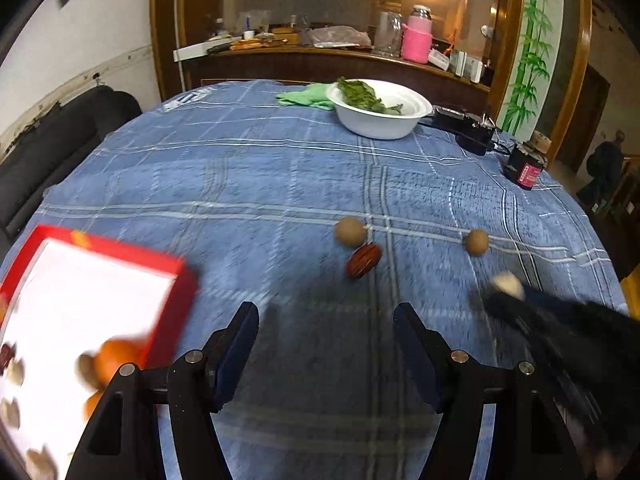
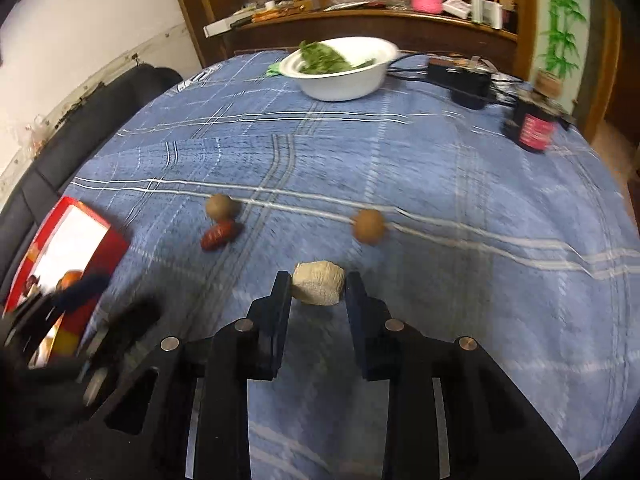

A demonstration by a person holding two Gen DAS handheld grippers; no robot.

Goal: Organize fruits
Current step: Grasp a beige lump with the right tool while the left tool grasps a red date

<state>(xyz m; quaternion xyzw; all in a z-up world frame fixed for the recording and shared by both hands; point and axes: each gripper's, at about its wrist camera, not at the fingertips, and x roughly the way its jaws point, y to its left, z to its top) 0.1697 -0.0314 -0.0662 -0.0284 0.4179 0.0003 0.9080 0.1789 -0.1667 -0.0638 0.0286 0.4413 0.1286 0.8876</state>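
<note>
Right wrist view has the right tongs [image 2: 318, 280] clenched on a pale, rough lump of fruit [image 2: 318, 289], its long axis lying across the gap from one pad to the other. At about 1 o'clock from it sits a round brown fruit [image 2: 369, 226]; at 10 o'clock a second round brown fruit [image 2: 220, 206] touches a wrinkled red date [image 2: 219, 235], whose long axis runs up toward 2 o'clock. All rest on a blue checked cloth [image 2: 460, 200]. A red box [image 2: 116, 248] lies at 9 o'clock, and at 12 o'clock a white bowl [image 2: 344, 80] of green leaves.

Left wrist view shows the left tongs [image 1: 326, 332] released, nothing between the pads, over bare cloth. Only this view looks into the box's white inside, where an orange fruit [image 1: 118, 360] and several brownish pieces lie (blurred). A dark jar [image 1: 526, 170] at 2 o'clock carries a pink label, its writing unreadable.
</note>
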